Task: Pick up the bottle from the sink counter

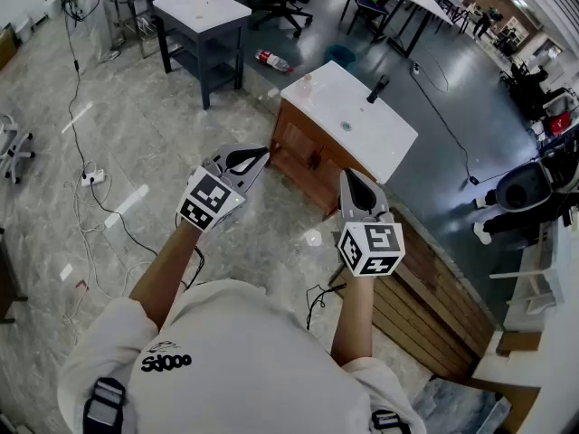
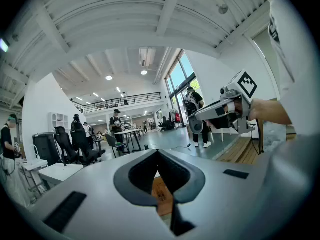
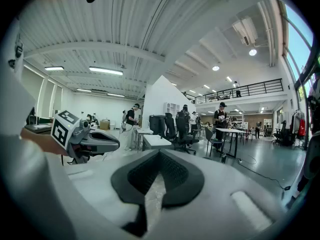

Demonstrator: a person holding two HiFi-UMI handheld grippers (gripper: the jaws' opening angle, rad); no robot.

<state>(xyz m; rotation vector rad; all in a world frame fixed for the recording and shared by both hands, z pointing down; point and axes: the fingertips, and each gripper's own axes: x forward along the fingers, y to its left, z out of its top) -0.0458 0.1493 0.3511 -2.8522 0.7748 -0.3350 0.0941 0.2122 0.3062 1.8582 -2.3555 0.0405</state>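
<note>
A small clear bottle (image 1: 306,81) stands on the far left corner of the white sink counter (image 1: 391,147), which tops a wooden cabinet. A black faucet (image 1: 377,89) rises at the counter's far side. Both grippers are held up in front of the person, well short of the counter. My left gripper (image 1: 262,155) is shut with nothing in it, and its tips meet in the left gripper view (image 2: 158,152). My right gripper (image 1: 348,175) is shut and empty too, as its own view shows (image 3: 159,153). Each gripper view shows the other gripper off to one side, and neither shows the bottle.
A red-capped bottle (image 1: 272,60) lies on the floor beyond the counter, next to a dark table with a white top (image 1: 201,9). Wooden pallets (image 1: 434,297) lie to the right of the cabinet. Cables (image 1: 99,197) run across the floor at left. People and office chairs stand in the far hall.
</note>
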